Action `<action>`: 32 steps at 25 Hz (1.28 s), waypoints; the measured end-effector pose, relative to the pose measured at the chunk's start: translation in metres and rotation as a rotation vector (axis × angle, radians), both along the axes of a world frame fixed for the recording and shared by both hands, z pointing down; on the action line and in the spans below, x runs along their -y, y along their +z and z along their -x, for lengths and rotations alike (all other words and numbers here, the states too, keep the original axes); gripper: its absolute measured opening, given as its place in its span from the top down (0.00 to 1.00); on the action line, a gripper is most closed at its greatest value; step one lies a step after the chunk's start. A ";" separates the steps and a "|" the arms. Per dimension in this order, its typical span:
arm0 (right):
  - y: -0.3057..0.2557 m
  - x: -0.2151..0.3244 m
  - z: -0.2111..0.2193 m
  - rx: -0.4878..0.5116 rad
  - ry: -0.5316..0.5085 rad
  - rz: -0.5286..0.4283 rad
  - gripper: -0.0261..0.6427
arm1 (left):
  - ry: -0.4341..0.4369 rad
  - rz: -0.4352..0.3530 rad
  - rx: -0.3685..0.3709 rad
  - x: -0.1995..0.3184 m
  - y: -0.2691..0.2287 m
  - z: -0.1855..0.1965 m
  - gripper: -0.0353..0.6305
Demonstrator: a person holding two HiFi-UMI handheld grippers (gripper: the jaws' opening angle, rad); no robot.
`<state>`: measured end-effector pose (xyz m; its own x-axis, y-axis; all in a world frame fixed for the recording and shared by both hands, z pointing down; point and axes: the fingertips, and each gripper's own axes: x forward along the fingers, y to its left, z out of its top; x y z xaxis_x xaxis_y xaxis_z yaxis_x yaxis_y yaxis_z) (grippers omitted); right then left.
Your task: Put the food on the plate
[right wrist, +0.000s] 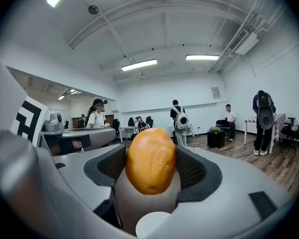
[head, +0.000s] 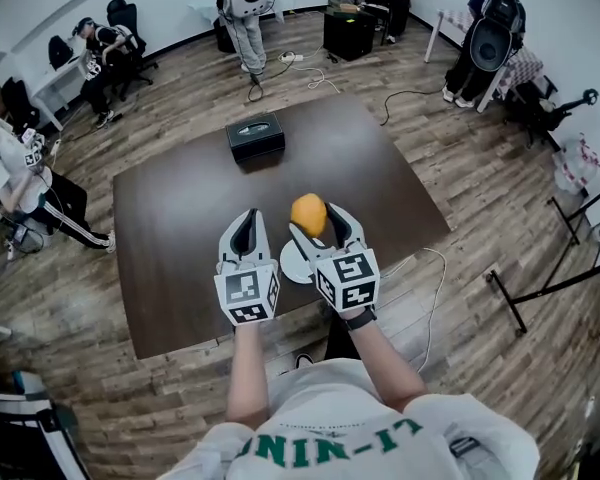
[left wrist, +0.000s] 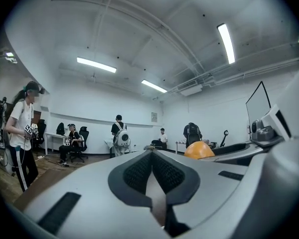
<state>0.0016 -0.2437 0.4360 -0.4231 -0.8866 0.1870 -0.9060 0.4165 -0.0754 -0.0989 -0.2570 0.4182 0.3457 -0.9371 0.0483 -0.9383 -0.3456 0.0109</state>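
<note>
Right gripper view: food (right wrist: 150, 161) pinched between the right gripper's (right wrist: 150, 153) pads, plate (right wrist: 154, 226) just below; left gripper (left wrist: 152, 169) at food's 9 o'clock, jaws together, empty; box (head: 255, 136) at 11 o'clock on table (head: 170, 218).

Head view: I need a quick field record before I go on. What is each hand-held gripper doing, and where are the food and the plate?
food: orange food, round, held off the table
right hand-held gripper: closed on the orange food, pads on both sides
left hand-held gripper: jaws together, nothing in them
plate: white, empty, on the table below the right jaws
table: dark brown
other: black box at the far side
status: food not yet on the plate
</note>
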 end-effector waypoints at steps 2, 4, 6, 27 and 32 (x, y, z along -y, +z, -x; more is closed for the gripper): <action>0.008 0.019 -0.003 -0.018 -0.023 0.021 0.47 | -0.007 0.004 -0.004 0.019 0.003 -0.006 0.93; 0.020 0.036 -0.005 -0.039 -0.032 0.053 0.47 | 0.001 0.015 -0.004 0.037 0.005 -0.012 0.93; 0.036 0.048 -0.006 -0.056 -0.044 0.092 0.47 | 0.017 0.036 0.006 0.051 0.011 -0.018 0.93; 0.187 0.079 0.019 -0.106 -0.127 0.381 0.47 | 0.038 0.213 -0.007 0.096 0.120 -0.010 0.93; 0.223 0.076 0.020 -0.078 -0.134 0.445 0.47 | 0.044 0.257 -0.060 0.095 0.146 -0.006 0.93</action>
<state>-0.0185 -0.3201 0.6586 -0.4978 -0.6517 0.5722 -0.8566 0.4728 -0.2067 -0.0930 -0.3520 0.5643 0.3949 -0.8808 0.2612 -0.9177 -0.3643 0.1587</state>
